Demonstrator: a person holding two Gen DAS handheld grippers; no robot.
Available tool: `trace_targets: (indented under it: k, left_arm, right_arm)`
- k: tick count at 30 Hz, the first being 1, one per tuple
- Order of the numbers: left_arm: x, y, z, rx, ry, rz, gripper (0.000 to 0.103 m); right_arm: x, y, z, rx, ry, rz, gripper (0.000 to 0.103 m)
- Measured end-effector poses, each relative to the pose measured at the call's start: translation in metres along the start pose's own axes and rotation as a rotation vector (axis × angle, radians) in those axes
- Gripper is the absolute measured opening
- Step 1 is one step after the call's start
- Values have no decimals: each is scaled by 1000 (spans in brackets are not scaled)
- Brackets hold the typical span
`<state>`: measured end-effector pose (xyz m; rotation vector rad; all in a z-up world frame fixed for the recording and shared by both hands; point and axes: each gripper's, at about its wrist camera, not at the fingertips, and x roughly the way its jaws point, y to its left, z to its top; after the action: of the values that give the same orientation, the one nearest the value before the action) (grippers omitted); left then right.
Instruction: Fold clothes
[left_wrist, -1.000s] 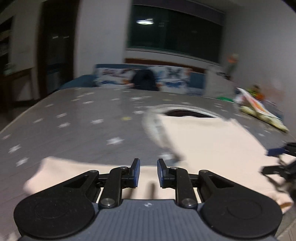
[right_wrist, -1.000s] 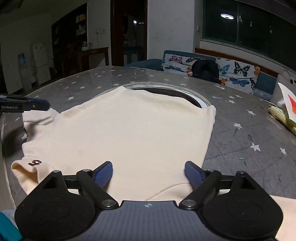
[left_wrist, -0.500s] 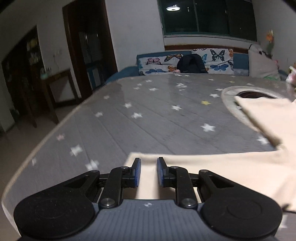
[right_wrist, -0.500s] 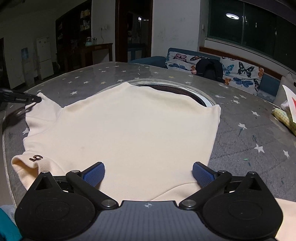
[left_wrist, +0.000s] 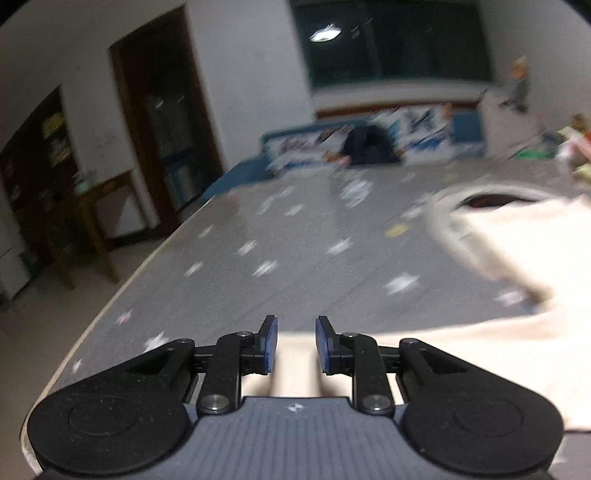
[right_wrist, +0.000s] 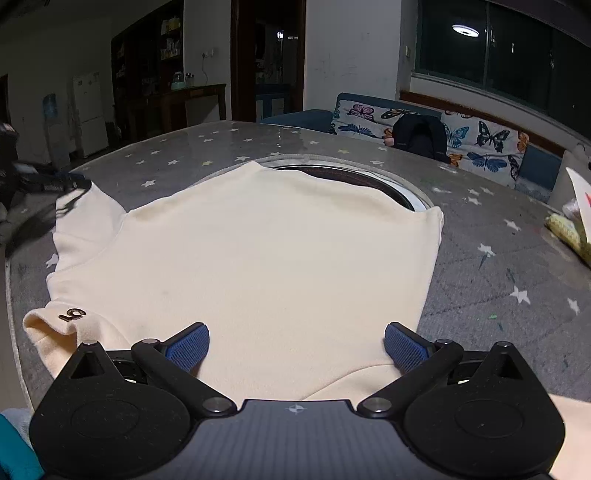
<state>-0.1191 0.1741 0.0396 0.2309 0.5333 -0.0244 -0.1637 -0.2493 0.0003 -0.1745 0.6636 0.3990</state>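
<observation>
A cream sweatshirt (right_wrist: 280, 258) lies flat on the grey star-patterned table (right_wrist: 517, 280), its hem over a round opening. It also shows blurred in the left wrist view (left_wrist: 517, 258). My right gripper (right_wrist: 293, 345) is wide open and empty, just above the near edge of the shirt body. My left gripper (left_wrist: 291, 343) is over the end of the left sleeve (left_wrist: 424, 347), its jaws a narrow gap apart with cream cloth showing between them. In the right wrist view the left gripper (right_wrist: 55, 184) is a dark blur at the sleeve end. A sleeve cuff with a black mark (right_wrist: 70, 315) lies at the near left.
A round opening with a pale rim (right_wrist: 369, 177) is set in the table behind the shirt. A yellow-green item (right_wrist: 569, 232) and paper lie at the right edge. A butterfly-print sofa (right_wrist: 461, 136) with a dark bag stands beyond. The table's left edge (left_wrist: 122, 288) is near.
My left gripper has swung left along the sleeve to its end and is moving, the view now blurred. My right gripper has opened wider over the shirt's near edge.
</observation>
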Motion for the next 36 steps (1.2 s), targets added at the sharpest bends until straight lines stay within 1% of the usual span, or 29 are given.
trace_targets:
  k: [2, 3, 4, 6, 7, 9, 12, 14, 17, 19, 21, 23, 25, 26, 29, 31, 33, 36]
  left_arm:
    - [-27, -22, 8, 32, -55, -106, 22]
    - [-37, -33, 10, 42, -70, -170, 22]
    - [-44, -44, 11, 53, -77, -233, 20]
    - [-51, -65, 9, 82, -76, -332, 16]
    - [-53, -75, 6, 108, -75, -366, 14]
    - [-57, -91, -2, 154, -73, -413, 14]
    - [-62, -103, -19, 190, -41, -466, 14]
    - [-63, -106, -29, 207, -9, -480, 14]
    - [-64, -101, -40, 201, -11, -485, 14]
    - [-66, -95, -39, 186, -4, -496, 15]
    - [-68, -93, -38, 183, -12, -490, 15]
    - [-72, -91, -34, 169, -40, -468, 16]
    - [-73, -84, -29, 131, -58, -451, 18]
    - [-71, -83, -29, 125, -47, -448, 20]
    - [-62, -83, -34, 136, 12, -452, 21]
    - [-63, -81, -40, 131, 11, -461, 21]
    - [-66, -79, -41, 119, 16, -474, 23]
    - [-71, -76, -43, 135, 13, -467, 29]
  right_arm:
    - [-2, 4, 5, -8, -2, -11, 103]
    - [-4, 7, 6, -10, -9, 1, 103]
    - [-4, 11, 8, -15, -10, 16, 103]
    - [-4, 20, 11, -39, -10, 35, 103]
    - [-4, 25, 12, -53, -11, 47, 103]
    - [-4, 36, 12, -82, -12, 71, 103]
    - [-6, 53, 7, -148, -9, 88, 103]
    - [-11, 61, 1, -186, -12, 87, 103]
    - [-22, 65, 1, -204, -33, 78, 103]
    - [-28, 65, 4, -202, -50, 81, 103]
    - [-25, 68, 7, -196, -60, 84, 103]
    - [-23, 71, 11, -190, -69, 87, 103]
    - [-20, 74, 14, -184, -78, 91, 103]
    - [-16, 77, 13, -185, -66, 104, 103]
    - [-14, 88, 4, -233, -34, 136, 103]
    - [-20, 90, 0, -247, -27, 143, 103]
    - [-28, 85, -2, -234, -24, 145, 103]
    - [-41, 74, -4, -187, -25, 140, 103]
